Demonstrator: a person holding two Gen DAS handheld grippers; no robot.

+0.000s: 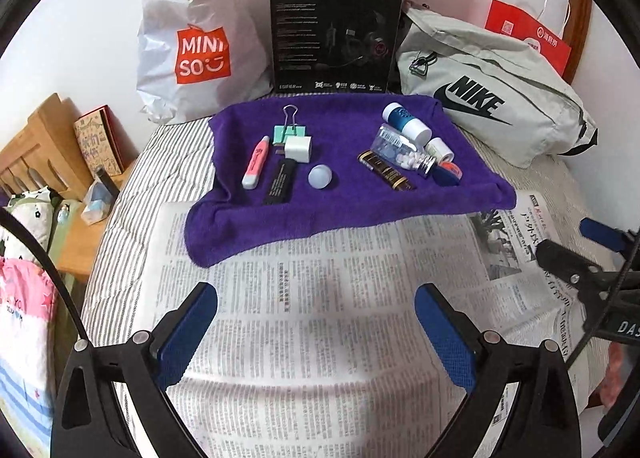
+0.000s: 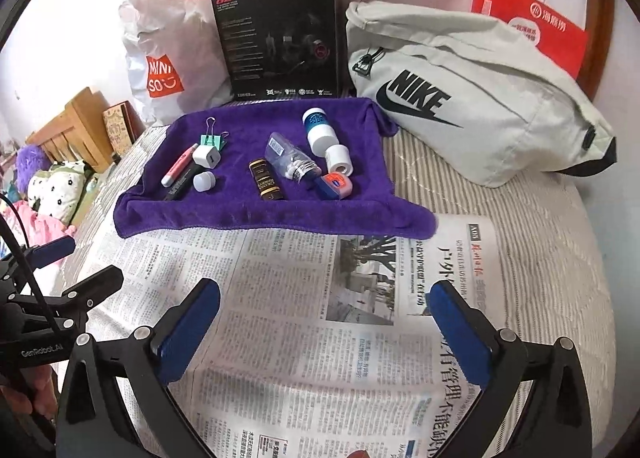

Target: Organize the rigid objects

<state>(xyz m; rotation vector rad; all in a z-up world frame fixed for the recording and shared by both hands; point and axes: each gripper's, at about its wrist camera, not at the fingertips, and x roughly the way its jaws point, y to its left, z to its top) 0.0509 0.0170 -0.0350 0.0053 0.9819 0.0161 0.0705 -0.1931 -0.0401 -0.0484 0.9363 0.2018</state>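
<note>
A purple towel [image 1: 352, 198] [image 2: 224, 210] lies on the bed with several small items on it. On its left are a pink highlighter [image 1: 256, 162], a green binder clip [image 1: 290, 132], a white charger cube [image 1: 298, 149], a black stick [image 1: 280, 182] and a pale round cap [image 1: 320, 177]. To the right lie a blue-white bottle [image 2: 318, 130], a clear pill bottle [image 2: 290, 160], a dark gold-banded tube [image 2: 266, 180], a small white jar [image 2: 339, 158] and a small blue tin [image 2: 334, 184]. My left gripper [image 1: 316, 310] and right gripper [image 2: 326, 308] both hover open and empty over the newspaper [image 1: 320, 338], short of the towel.
Behind the towel stand a white Miniso bag [image 1: 196, 42], a black headset box [image 1: 334, 34], a grey Nike waist bag [image 2: 472, 98] and red paper bags [image 2: 532, 26]. A wooden bedside stand [image 1: 48, 146] and soft toys are off the bed's left side.
</note>
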